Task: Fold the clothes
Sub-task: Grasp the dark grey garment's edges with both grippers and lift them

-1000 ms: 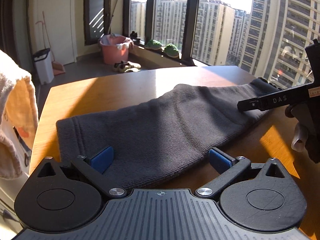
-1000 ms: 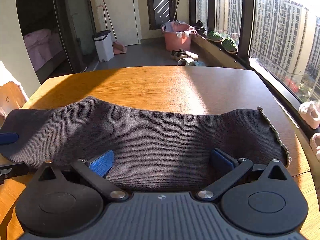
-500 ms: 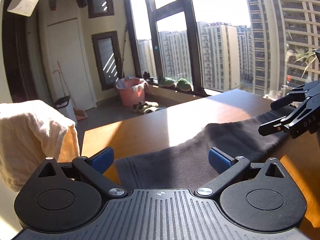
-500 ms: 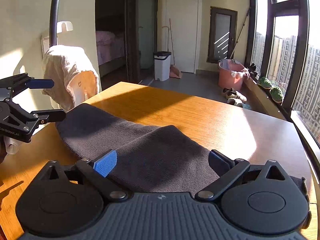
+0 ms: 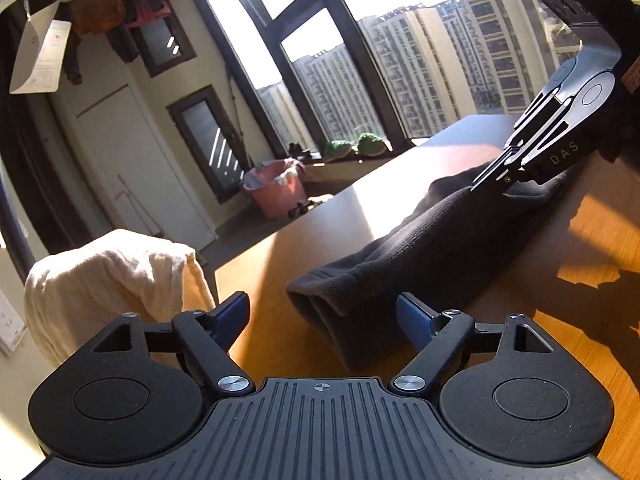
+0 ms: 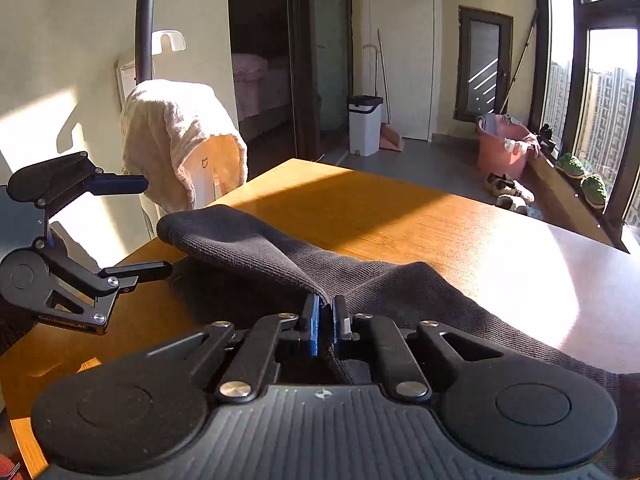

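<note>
A dark grey knitted garment (image 5: 432,240) lies folded lengthwise across the wooden table (image 5: 328,208); it also shows in the right wrist view (image 6: 256,248). My right gripper (image 6: 325,326) is shut on a raised fold of the garment, and it shows in the left wrist view (image 5: 496,172) pinching the cloth near the garment's far end. My left gripper (image 5: 322,316) is open, with the near folded end of the garment between its blue pads, not touching. It shows in the right wrist view (image 6: 144,224), open, at the garment's left end.
A chair draped with a cream towel (image 6: 180,140) stands at the table's left end. A white bin (image 6: 364,124), a pink tub (image 6: 506,144) and shoes (image 6: 508,194) are on the floor beyond. Windows line the right side.
My right gripper has closed on a fold of the garment and lifted it slightly. My left gripper has drawn back and swung left to the garment's near end, still open.
</note>
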Demonstrator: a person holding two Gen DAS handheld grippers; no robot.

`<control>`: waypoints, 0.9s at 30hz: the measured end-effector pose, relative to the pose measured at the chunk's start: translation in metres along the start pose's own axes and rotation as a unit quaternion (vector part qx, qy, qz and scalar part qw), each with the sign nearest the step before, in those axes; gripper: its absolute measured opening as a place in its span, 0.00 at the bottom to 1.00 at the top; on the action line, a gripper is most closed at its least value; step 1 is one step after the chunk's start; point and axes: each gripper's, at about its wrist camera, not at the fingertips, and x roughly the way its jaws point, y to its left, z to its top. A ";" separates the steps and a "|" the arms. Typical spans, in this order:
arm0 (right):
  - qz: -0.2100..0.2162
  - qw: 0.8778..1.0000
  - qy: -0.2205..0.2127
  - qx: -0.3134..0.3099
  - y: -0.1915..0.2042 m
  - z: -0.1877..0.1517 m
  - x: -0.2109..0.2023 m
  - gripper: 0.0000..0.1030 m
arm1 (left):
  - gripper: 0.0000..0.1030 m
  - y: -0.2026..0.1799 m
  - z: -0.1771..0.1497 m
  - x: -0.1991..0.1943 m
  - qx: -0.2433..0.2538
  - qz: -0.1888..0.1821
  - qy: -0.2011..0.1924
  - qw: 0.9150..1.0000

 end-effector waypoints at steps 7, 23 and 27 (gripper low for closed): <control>-0.089 0.994 -0.007 0.059 -0.029 -0.021 -0.061 0.13 | 0.46 -0.052 0.020 0.028 0.038 0.016 0.004 0.999; -0.251 0.936 0.012 0.248 -0.169 -0.081 -0.124 0.21 | 0.36 -0.062 0.039 0.045 -0.010 -0.008 0.020 1.000; -0.242 0.946 -0.030 0.212 -0.172 -0.050 -0.120 0.12 | 0.32 -0.057 0.060 0.041 -0.031 -0.010 0.015 0.999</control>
